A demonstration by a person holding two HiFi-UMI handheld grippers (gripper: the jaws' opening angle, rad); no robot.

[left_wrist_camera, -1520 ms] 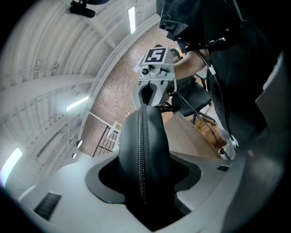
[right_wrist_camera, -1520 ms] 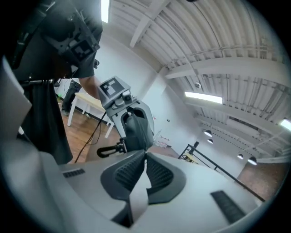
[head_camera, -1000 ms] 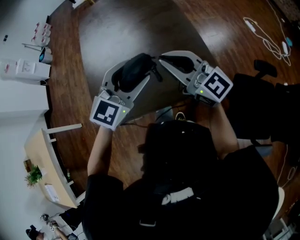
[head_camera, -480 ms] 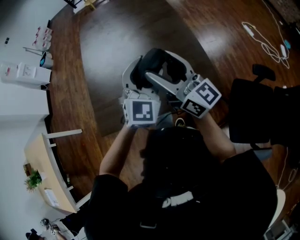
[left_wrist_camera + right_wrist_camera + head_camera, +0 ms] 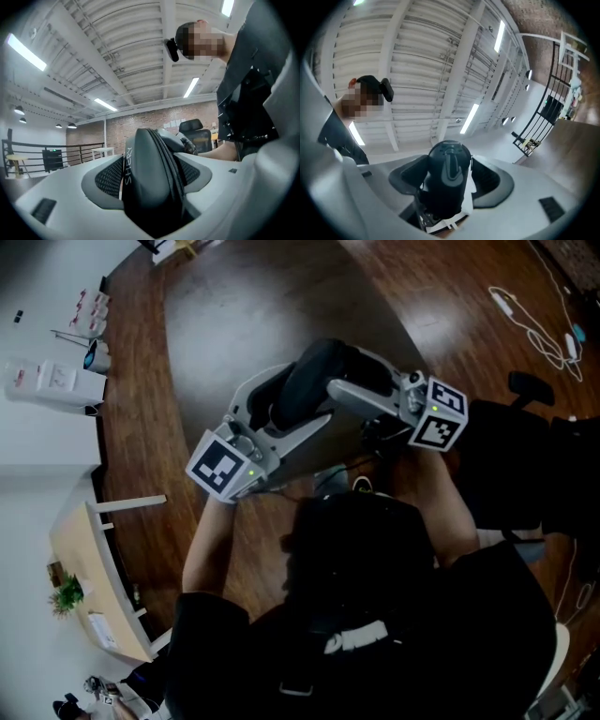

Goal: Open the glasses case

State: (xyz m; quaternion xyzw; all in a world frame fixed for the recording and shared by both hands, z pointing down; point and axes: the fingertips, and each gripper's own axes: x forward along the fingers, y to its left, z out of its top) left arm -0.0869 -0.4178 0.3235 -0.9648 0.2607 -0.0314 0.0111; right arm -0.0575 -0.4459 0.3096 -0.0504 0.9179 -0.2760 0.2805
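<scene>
A black zipped glasses case [image 5: 314, 381] hangs in the air above the dark table [image 5: 234, 306], between both grippers. My left gripper [image 5: 302, 397] reaches in from the lower left. Its jaws have just been opening; the case [image 5: 150, 187] still sits deep between the pads, with a thin light gap at the left pad [image 5: 110, 176]. My right gripper [image 5: 330, 371] comes in from the right and its jaws have just been closing around the case's end [image 5: 445, 178]. In the right gripper view the case stands end-on between the jaws, pressed against the left pad [image 5: 410, 176].
A wooden floor surrounds the table. A black chair [image 5: 525, 456] stands to the right and a white cable [image 5: 534, 320] lies on the floor at the upper right. White furniture [image 5: 47, 381] lines the left edge.
The right jaws went from shut and clear of the case to open and around its end. The left gripper swung back to the lower left. The case turned between them.
</scene>
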